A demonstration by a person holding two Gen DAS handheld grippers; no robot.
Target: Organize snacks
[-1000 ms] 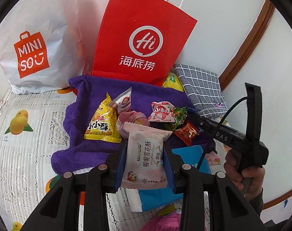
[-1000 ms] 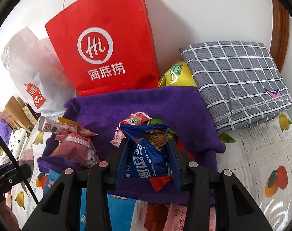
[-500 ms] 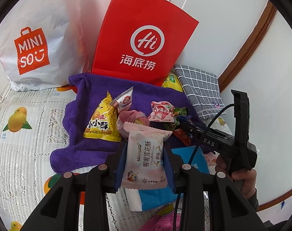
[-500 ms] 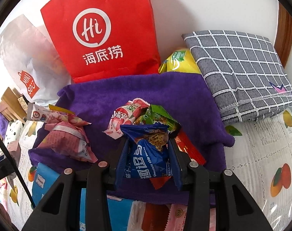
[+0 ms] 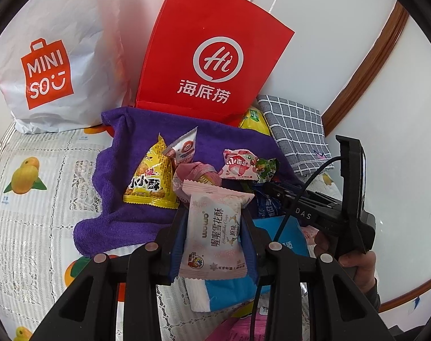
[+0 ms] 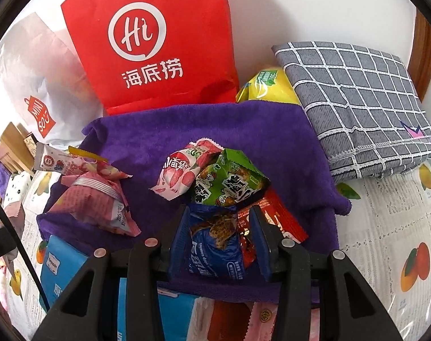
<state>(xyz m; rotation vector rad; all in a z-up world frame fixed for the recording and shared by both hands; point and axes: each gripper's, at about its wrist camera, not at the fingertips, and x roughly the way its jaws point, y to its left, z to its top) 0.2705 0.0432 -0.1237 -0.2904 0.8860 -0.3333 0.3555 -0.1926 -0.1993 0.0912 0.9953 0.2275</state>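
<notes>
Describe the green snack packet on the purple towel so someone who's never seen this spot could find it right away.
Find the red paper bag against the wall; a purple towel lies spread before it. Near the towel's middle sits a small heap of snacks, and the green packet lies crumpled there, right of a pink-and-white packet. It's the only green one.

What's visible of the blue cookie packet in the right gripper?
The blue foil chocolate-chip cookie packet is a small, crinkled pillow pack with a cookie picture and white lettering, its serrated top edge pointing away from the camera. It sits between the blue pads of the right gripper, whose jaws are opening: a gap shows at the right pad. It is low over the purple towel, its top at the green snack packet.
</notes>
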